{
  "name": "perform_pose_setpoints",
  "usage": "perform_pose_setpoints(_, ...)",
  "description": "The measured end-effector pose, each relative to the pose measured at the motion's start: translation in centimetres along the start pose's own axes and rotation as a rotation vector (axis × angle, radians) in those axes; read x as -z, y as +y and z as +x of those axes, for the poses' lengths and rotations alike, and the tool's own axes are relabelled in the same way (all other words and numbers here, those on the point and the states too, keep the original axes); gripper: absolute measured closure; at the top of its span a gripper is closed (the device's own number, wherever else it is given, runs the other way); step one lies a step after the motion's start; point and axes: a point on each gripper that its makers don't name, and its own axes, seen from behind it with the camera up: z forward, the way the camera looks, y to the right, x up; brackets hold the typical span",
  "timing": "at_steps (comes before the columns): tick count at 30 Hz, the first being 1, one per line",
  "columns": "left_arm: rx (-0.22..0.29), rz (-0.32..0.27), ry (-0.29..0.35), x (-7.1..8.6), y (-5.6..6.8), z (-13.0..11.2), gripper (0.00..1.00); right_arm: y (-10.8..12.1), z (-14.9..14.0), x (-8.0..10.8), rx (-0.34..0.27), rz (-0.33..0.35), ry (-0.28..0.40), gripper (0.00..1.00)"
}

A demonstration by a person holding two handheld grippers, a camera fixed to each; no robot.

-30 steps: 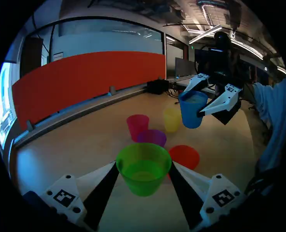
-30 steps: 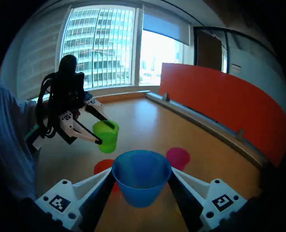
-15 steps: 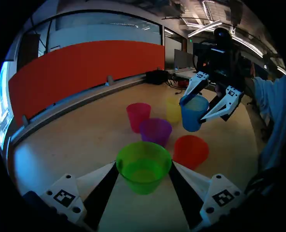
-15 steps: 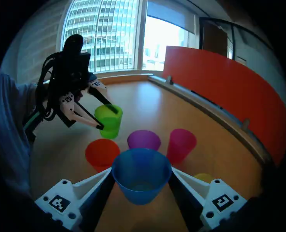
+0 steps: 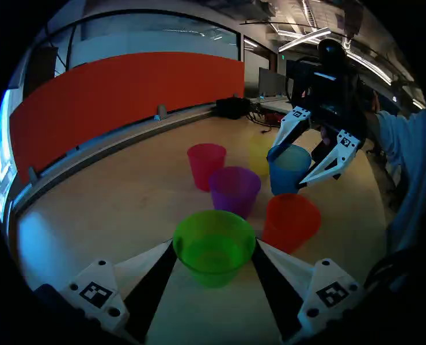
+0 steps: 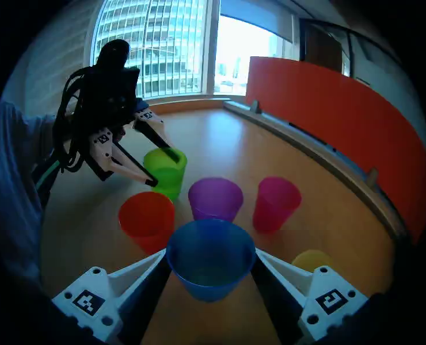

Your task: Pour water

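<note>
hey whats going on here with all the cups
A person holds a claw in each hand. The left claw grips a green cup and the right claw grips a blue cup, both upright and held low over a wooden surface. A red cup, a purple cup, a pink cup and a yellow cup stand on that surface between them. Nothing is being poured at this moment.
</note>
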Motion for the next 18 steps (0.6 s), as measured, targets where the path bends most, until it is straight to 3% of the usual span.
perform_pose_setpoints(18, 0.011, -0.005, -0.004, -0.52, -0.10, -0.87, 0.13, 0.09, -0.78, -0.97, -0.003, -0.003, -0.014, 0.09)
